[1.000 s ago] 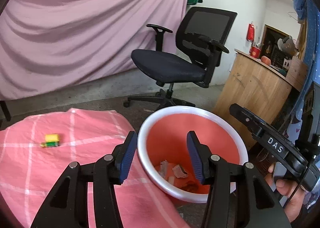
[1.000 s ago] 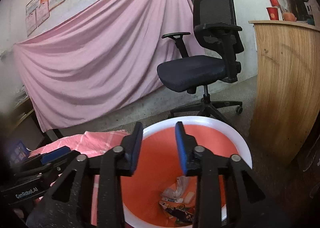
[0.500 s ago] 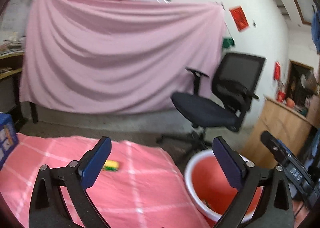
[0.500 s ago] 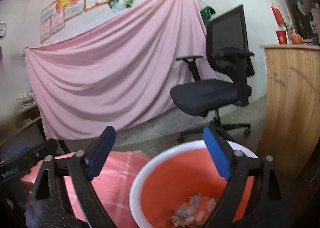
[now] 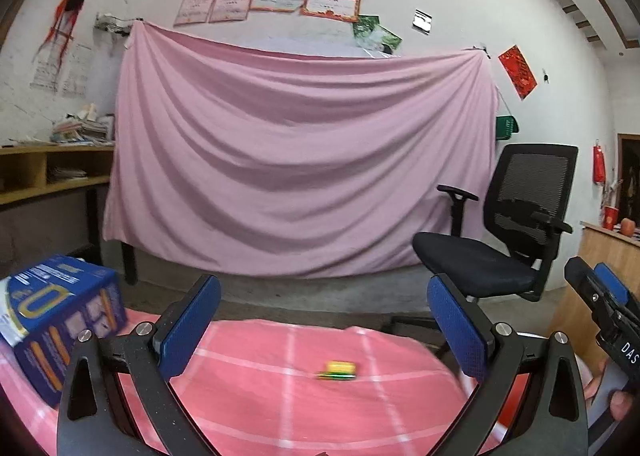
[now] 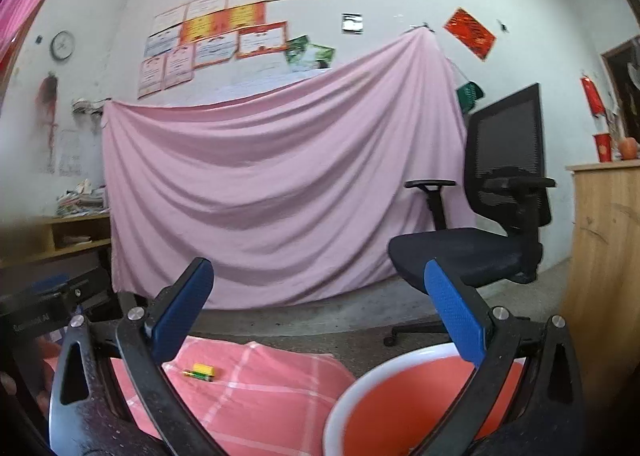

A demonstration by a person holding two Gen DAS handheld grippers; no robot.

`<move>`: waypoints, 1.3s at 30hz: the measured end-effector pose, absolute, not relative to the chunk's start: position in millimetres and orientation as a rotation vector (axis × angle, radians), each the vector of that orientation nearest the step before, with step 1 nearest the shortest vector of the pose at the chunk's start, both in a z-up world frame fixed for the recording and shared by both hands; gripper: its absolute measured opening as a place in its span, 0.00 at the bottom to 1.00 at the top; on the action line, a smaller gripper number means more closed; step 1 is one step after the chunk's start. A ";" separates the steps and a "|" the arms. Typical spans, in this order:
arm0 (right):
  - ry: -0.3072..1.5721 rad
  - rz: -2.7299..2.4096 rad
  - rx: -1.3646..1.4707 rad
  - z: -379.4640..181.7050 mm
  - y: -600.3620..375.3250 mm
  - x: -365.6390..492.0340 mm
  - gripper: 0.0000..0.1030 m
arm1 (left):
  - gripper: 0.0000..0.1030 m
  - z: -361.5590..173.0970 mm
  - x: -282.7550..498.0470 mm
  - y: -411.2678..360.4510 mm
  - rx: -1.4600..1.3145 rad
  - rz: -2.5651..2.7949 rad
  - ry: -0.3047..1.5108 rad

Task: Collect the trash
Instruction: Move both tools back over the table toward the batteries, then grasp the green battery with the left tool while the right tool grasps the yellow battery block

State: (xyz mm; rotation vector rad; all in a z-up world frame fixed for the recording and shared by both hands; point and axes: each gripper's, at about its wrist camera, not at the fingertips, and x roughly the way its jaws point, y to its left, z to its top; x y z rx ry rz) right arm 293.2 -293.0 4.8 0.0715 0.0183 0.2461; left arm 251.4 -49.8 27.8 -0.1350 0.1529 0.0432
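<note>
A small yellow and green piece of trash [image 5: 337, 370] lies on the pink checked cloth [image 5: 248, 396]; it also shows in the right wrist view [image 6: 201, 371]. My left gripper [image 5: 324, 324] is open wide and empty, held above the cloth with the trash ahead between its fingers. My right gripper [image 6: 318, 314] is open wide and empty, above the near rim of the red bucket with a white rim [image 6: 384, 408]. The right gripper's body [image 5: 612, 320] shows at the right edge of the left wrist view.
A blue box [image 5: 60, 320] stands on the cloth at the left. A black office chair [image 5: 508, 240] stands behind at the right, beside a wooden counter [image 6: 604, 256]. A pink sheet [image 5: 296, 168] hangs on the back wall. A wooden shelf [image 5: 44, 180] is at the left.
Both grippers opened wide and tilted up from the bucket. The left gripper swung left over the cloth; the bucket left its view and the blue box came in.
</note>
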 end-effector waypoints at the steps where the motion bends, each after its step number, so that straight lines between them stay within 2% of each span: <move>1: 0.020 0.254 0.060 4.3 -286.5 295.5 1.00 | 0.98 26.4 250.2 -43.7 -0.133 0.053 0.151; 11: 0.146 0.333 -0.020 -12.6 -232.3 329.5 1.00 | 0.98 10.4 258.8 -4.3 -0.129 0.121 0.186; 18: 0.361 0.391 -0.011 -33.5 -197.8 375.5 1.00 | 0.98 -3.6 278.4 28.4 -0.150 0.170 0.278; 23: 0.546 0.440 -0.008 -59.1 -181.3 409.9 1.00 | 0.98 -17.6 302.8 47.2 -0.192 0.203 0.411; 29: 0.758 0.494 -0.008 -87.4 -162.1 441.4 0.85 | 0.98 -40.3 327.1 57.6 -0.231 0.240 0.581; 31: 0.819 0.510 -0.028 -98.3 -152.6 449.5 0.77 | 0.98 -45.7 332.4 57.5 -0.232 0.247 0.616; 33: 0.852 0.530 -0.040 -103.5 -144.6 452.1 0.69 | 0.98 -49.9 335.9 58.0 -0.234 0.253 0.643; 38: 0.905 0.561 -0.082 -110.3 -129.2 458.0 0.63 | 0.98 -55.1 339.4 59.1 -0.244 0.252 0.683; 39: 0.919 0.564 -0.087 -112.4 -127.0 459.6 0.57 | 0.98 -55.9 339.7 59.0 -0.246 0.250 0.688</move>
